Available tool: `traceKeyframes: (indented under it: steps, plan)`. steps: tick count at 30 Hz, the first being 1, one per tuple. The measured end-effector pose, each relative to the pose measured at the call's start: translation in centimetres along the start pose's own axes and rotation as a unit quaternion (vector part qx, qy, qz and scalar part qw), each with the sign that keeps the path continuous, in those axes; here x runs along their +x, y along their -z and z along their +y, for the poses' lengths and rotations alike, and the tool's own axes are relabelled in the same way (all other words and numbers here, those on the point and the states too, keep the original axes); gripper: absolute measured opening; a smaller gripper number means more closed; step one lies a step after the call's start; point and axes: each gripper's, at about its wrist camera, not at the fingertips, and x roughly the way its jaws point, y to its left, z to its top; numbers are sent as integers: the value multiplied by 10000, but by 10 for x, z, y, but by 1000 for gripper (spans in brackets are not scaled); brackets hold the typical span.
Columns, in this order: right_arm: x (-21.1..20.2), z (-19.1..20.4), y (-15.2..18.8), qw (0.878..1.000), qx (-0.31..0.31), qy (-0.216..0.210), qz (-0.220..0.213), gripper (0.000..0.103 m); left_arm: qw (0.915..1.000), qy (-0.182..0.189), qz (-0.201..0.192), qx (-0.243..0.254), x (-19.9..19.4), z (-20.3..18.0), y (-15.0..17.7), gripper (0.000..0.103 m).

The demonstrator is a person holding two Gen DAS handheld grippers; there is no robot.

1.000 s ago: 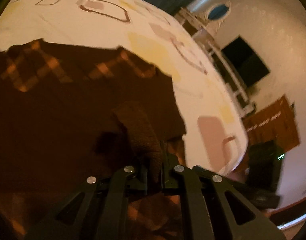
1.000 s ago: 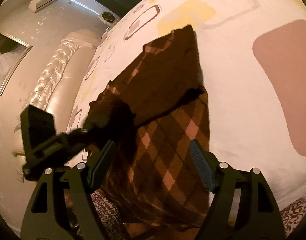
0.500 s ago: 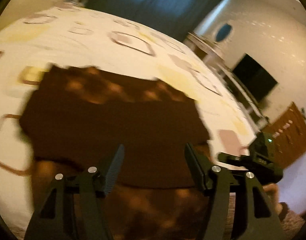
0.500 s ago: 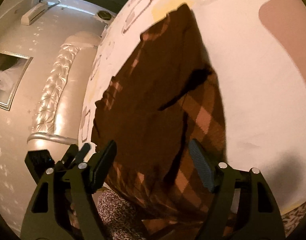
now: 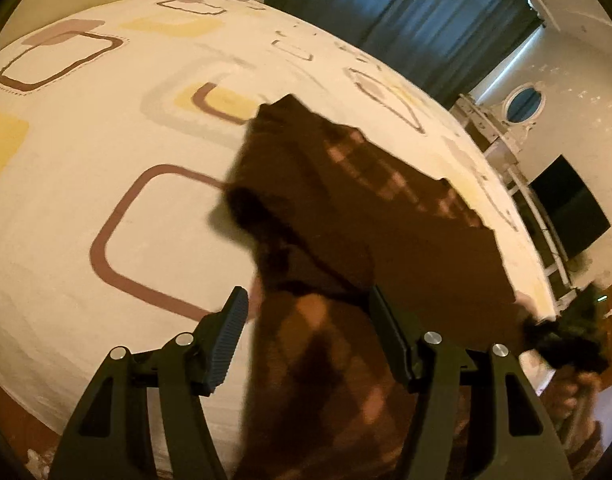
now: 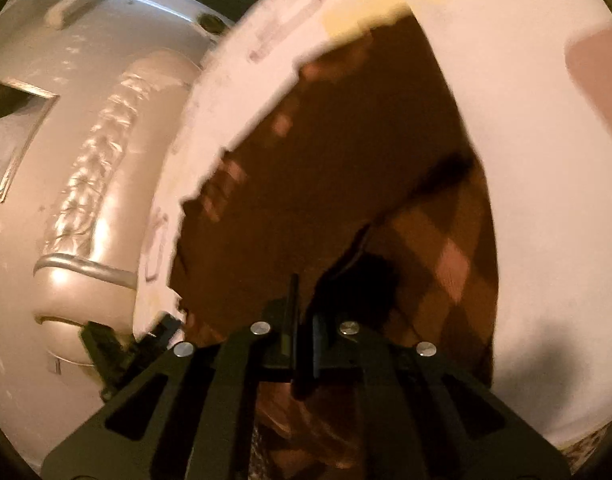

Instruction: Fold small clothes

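- My right gripper point(image 6: 301, 344): jaws now clamped together, and the near edge of the brown argyle garment point(image 6: 346, 184) runs right up to the tips. It looks pinched between them, but blur and dark cloth keep me from seeing the fabric inside the pads. A second ago those jaws stood wide over the same edge, so the grab has just happened.
- My left gripper point(image 5: 306, 336): jaws well apart, nothing in them. The garment point(image 5: 370, 216) lies under and between the fingers point(image 5: 229, 340), no pad pressing on it. A second ago this gripper was shut on a fold of the cloth; it has let go and swung across to the garment's left side.
- Meaning, as I judge it: one fold is laid, hands have swapped roles, and the right is taking the near hem for the next fold.
- Garment: on the bedspread point(image 5: 85, 140), near the bed's edge, plain brown flap folded over the diamond pattern.
- Left view only: the garment's far corner, the curtains point(image 5: 406, 20), and the right gripper point(image 5: 566, 340) at the cloth's right corner.
- Right view only: the closed jaws themselves, the padded headboard point(image 6: 93, 184), and the left gripper point(image 6: 125, 344) low at the bed's edge.
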Motion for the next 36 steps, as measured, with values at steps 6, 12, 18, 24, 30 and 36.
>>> traceKeyframes:
  steps: [6, 12, 18, 24, 30, 36]
  plan:
    - [-28, 14, -15, 9989, -67, -259, -376, 4, 9993, -360, -54, 95, 13, 2, -8, 63]
    - [-38, 29, -29, 9968, -53, -557, -574, 4, 9980, -578, -235, 81, 24, 0, -29, 68]
    - [-46, 46, -46, 9938, -42, -854, -704, 4, 9955, -698, -285, 566, 25, -7, -22, 68]
    - [-58, 58, -59, 9907, -91, -1067, -845, 4, 9905, -1040, -225, 868, 29, -1, -19, 68]
    - [-57, 39, -51, 9919, 139, -999, -776, 4, 9895, -1272, -325, 611, 38, 8, -35, 70]
    - [-41, -1, -33, 9962, 372, -586, -516, 4, 9835, -1671, -612, 325, 33, 22, -36, 72]
